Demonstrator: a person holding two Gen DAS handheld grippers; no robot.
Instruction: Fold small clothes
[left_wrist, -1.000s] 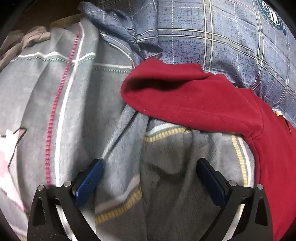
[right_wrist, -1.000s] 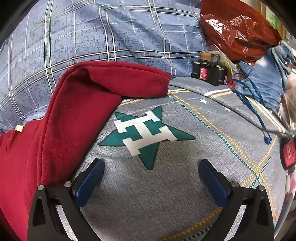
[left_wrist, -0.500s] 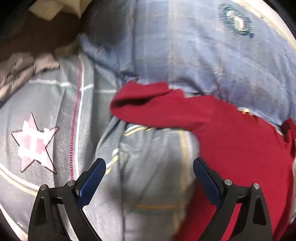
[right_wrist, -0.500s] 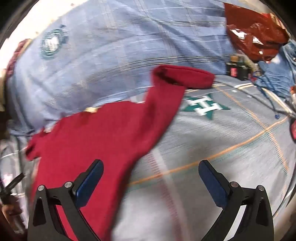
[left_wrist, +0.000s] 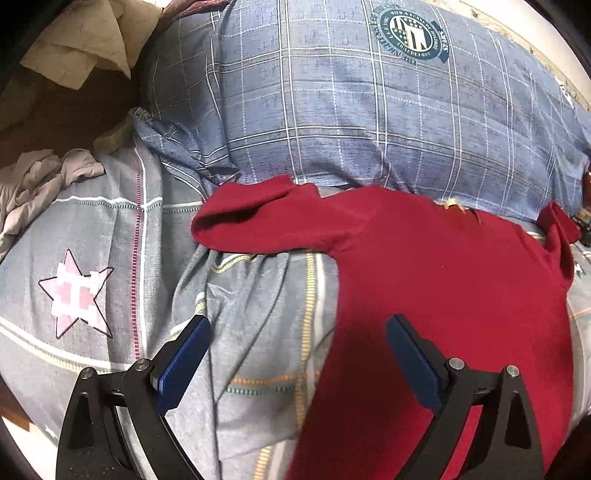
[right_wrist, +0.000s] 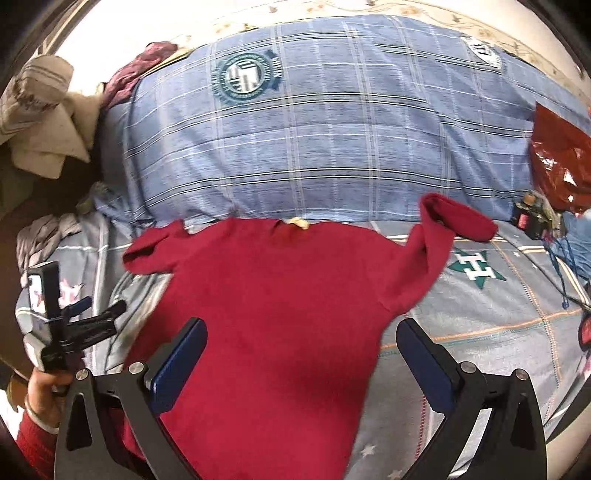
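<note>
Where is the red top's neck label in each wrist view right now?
Left wrist: neck label sits upper right, at the red top's far edge by the blue checked quilt.
Right wrist: label upper centre, same edge.
Shared landmark: the quilt's round badge.

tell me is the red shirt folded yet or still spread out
Spread out. The red shirt lies flat on the bedsheet, both sleeves out to the sides; only the right sleeve's end is doubled over.
</note>
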